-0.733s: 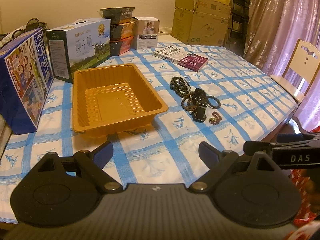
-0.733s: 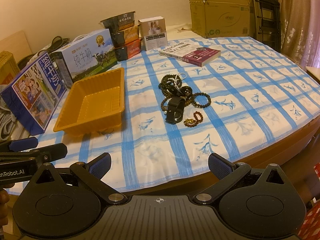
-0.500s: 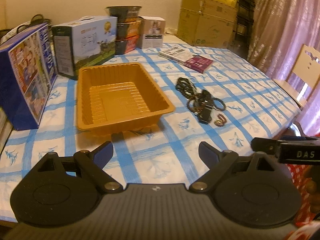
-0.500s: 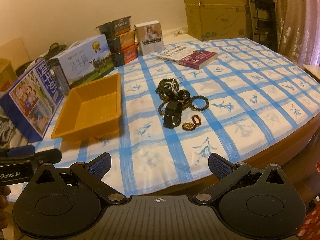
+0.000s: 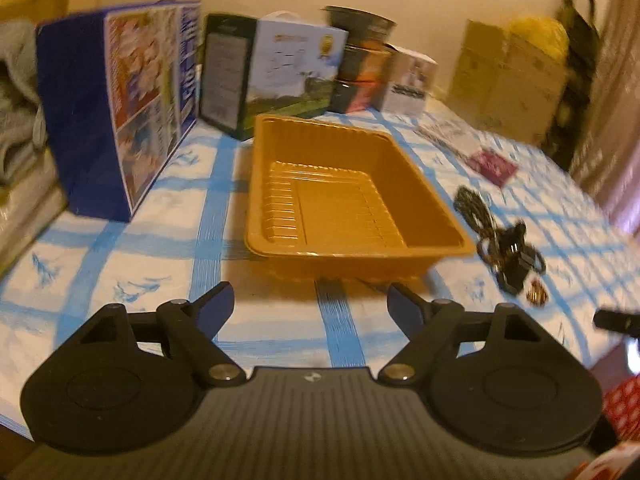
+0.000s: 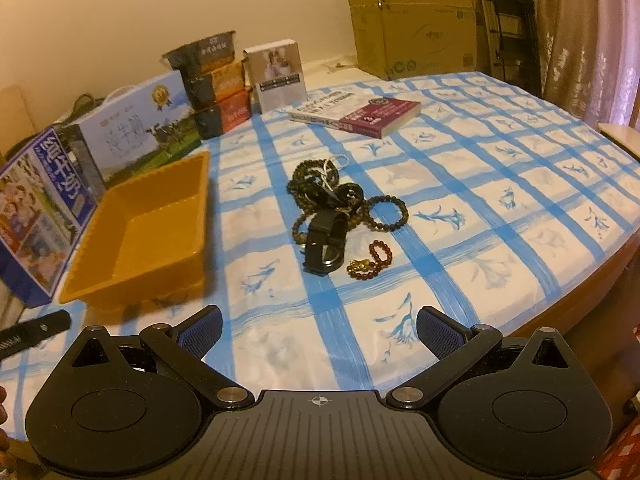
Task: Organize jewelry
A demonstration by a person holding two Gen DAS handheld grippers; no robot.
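Note:
An empty orange plastic tray (image 5: 434, 208) (image 6: 100, 224) sits on the blue-checked tablecloth. To its right lies a heap of jewelry (image 6: 326, 200) (image 5: 500, 236): dark bead strings, a black watch (image 6: 326, 242), a brown bead bracelet (image 6: 388, 214) and a small red bracelet with a gold charm (image 6: 370, 262). My left gripper (image 5: 310, 306) hovers just short of the tray's near rim; its jaws are closing with nothing between them. My right gripper (image 6: 318, 332) stands open near the table's front edge, short of the jewelry, holding nothing.
Milk cartons (image 5: 120, 104) (image 6: 132, 128), stacked food bowls (image 6: 212, 84) and a small white box (image 6: 276, 74) line the far left. A book (image 6: 360, 114) lies behind the jewelry. Cardboard boxes (image 6: 416, 20) stand at the back, curtains to the right.
My left gripper has swung left and closer, so the tray now fills the middle of its view, and its jaws have narrowed a little. My right gripper has moved forward toward the jewelry.

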